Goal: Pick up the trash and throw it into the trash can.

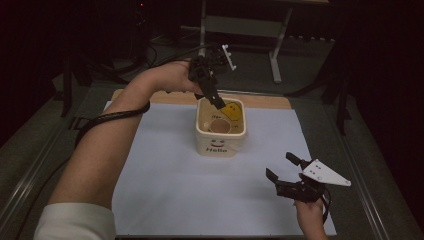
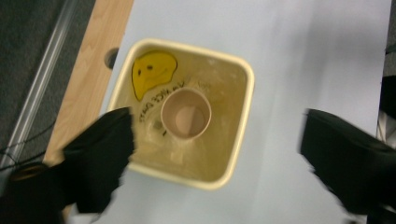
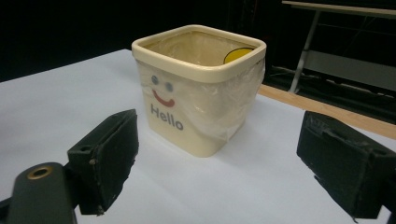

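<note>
A cream square bin (image 1: 218,142) with a smiling face and "Hello" on its front stands on the white sheet, lined with clear plastic. A small brown paper cup (image 1: 220,126) stands upright on its floor, beside a yellow smiley sticker (image 1: 231,111) on the inner wall. My left gripper (image 1: 214,97) hangs over the bin's far rim, pointing down. In the left gripper view the cup (image 2: 186,114) sits below the left gripper (image 2: 215,121), whose jaws stand wide apart with nothing held. My right gripper (image 1: 281,166) rests open near the front right, facing the bin (image 3: 187,121).
The white sheet (image 1: 165,180) covers most of the table. A strip of bare wood (image 1: 260,100) with a hole (image 2: 111,57) runs along the far edge. Metal rails (image 1: 30,175) border the table. A black cable (image 1: 107,119) loops around the left forearm. A grey stand (image 1: 277,60) is behind.
</note>
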